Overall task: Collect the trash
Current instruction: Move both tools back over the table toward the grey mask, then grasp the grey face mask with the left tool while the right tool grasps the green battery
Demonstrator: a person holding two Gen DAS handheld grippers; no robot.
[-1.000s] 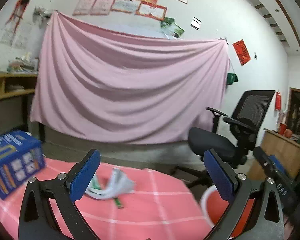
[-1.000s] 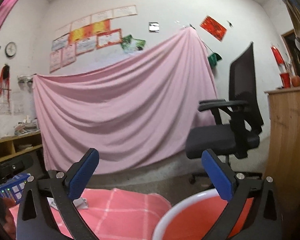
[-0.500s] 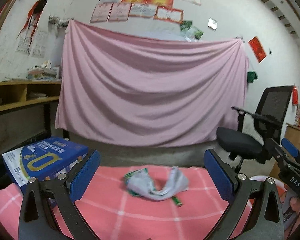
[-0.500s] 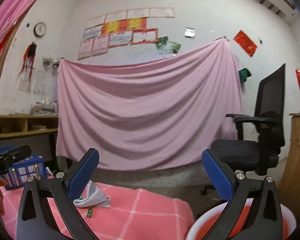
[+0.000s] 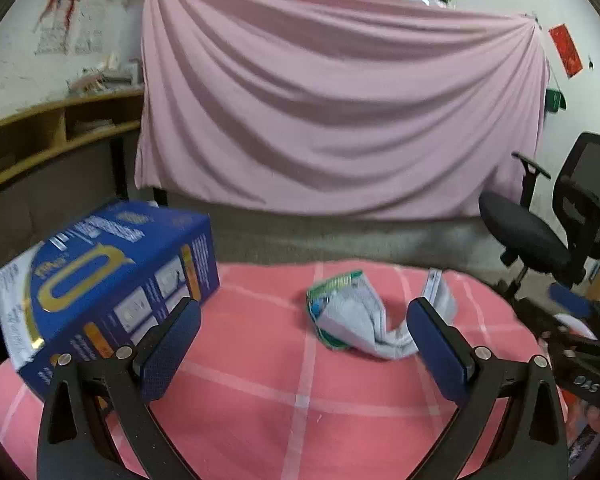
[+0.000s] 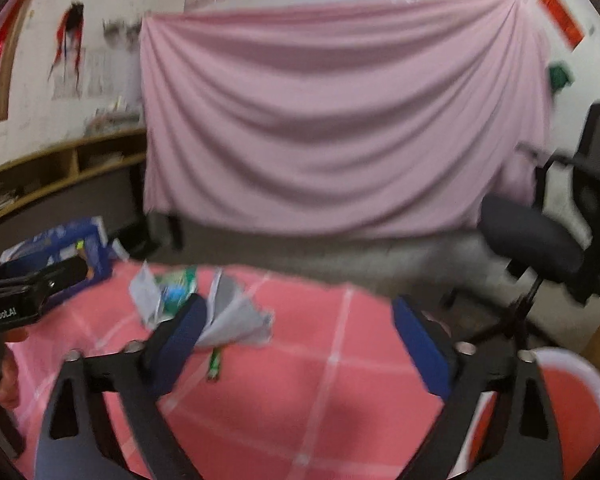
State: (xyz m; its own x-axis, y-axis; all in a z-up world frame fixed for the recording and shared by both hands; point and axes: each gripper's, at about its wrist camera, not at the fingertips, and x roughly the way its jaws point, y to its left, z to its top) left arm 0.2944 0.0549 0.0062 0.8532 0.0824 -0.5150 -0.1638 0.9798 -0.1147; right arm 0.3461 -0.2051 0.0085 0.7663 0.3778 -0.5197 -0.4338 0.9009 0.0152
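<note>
A crumpled silver-and-green wrapper lies on the pink checked tablecloth, ahead of my open, empty left gripper. In the right wrist view the same wrapper lies ahead and left of my open, empty right gripper, with a small green strip in front of it. A red bin with a white rim stands low at the right. The left gripper's body shows at the left of that view.
A blue box stands on the table's left part. A black office chair stands right of the table. A pink sheet hangs on the wall behind. Wooden shelves run along the left.
Both grippers have tilted down and moved in over the table. The wrapper now sits closer in both views. The left view has swung left, so the blue box looms larger.
</note>
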